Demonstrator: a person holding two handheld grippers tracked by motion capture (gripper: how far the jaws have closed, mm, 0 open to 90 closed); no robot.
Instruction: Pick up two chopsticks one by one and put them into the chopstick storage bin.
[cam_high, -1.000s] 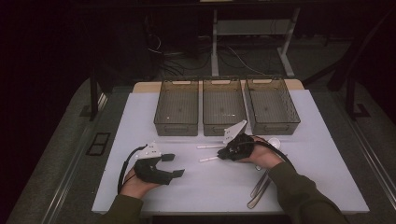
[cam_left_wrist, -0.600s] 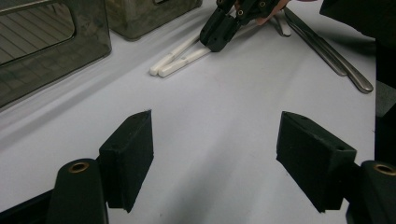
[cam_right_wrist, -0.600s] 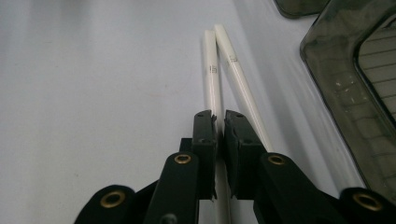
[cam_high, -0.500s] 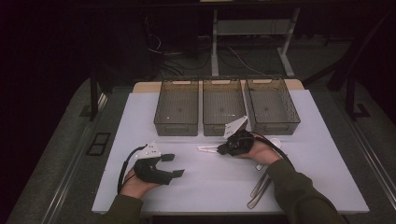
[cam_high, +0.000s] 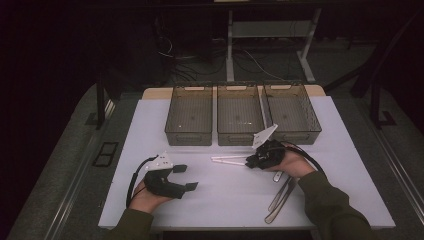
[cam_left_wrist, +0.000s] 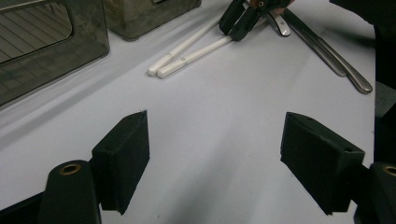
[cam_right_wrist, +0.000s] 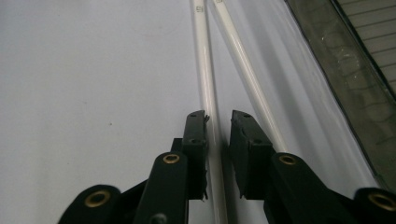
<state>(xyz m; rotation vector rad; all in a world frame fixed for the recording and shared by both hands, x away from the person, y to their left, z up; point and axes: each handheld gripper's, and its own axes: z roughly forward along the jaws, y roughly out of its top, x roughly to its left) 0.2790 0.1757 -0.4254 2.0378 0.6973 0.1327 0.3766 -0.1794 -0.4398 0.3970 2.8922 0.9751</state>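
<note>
Two thin white sticks (cam_high: 227, 160) lie side by side on the white table (cam_high: 225, 210), just in front of the bins. My right gripper (cam_high: 248, 162) is at their right ends. In the right gripper view its jaws (cam_right_wrist: 218, 114) are narrowed around one white stick (cam_right_wrist: 205, 70), while the second stick (cam_right_wrist: 243, 60) runs free just to the right. The left gripper view shows both sticks (cam_left_wrist: 187, 44) with the right gripper (cam_left_wrist: 238, 21) on them. My left gripper (cam_high: 186, 177) rests at the front left, jaws (cam_left_wrist: 233, 140) wide open with nothing between them.
Three clear grey bins (cam_high: 189, 117) (cam_high: 238, 116) (cam_high: 292, 115) stand in a row at the back of the table. Long metal utensils (cam_high: 280, 197) lie by the right forearm, also seen in the left gripper view (cam_left_wrist: 336, 60). Dark floor surrounds the table.
My right hand has shifted slightly at the right ends of the sticks and its jaws sit around one. The left gripper has stayed where it was.
</note>
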